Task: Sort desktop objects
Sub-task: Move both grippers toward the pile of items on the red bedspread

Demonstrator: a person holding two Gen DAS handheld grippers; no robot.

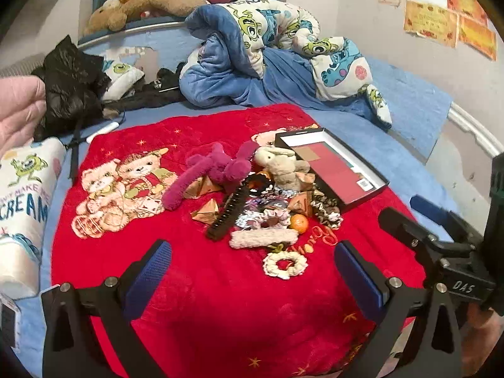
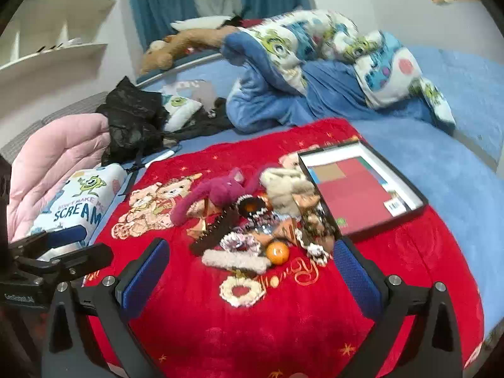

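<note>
A heap of small items lies on a red blanket: a magenta plush, a beige plush rabbit, a black hair comb, an orange ball, a fuzzy cream clip, a cream scrunchie and several other scrunchies. An open black box with a red inside sits right of the heap. My left gripper is open and empty, just short of the heap. My right gripper is open and empty, its jaws either side of the scrunchie and ball. The box also shows in the right wrist view.
The blanket lies on a blue bed. A rumpled cartoon quilt, a black jacket, a printed pillow and a pink quilt lie around. White shelves stand at the left.
</note>
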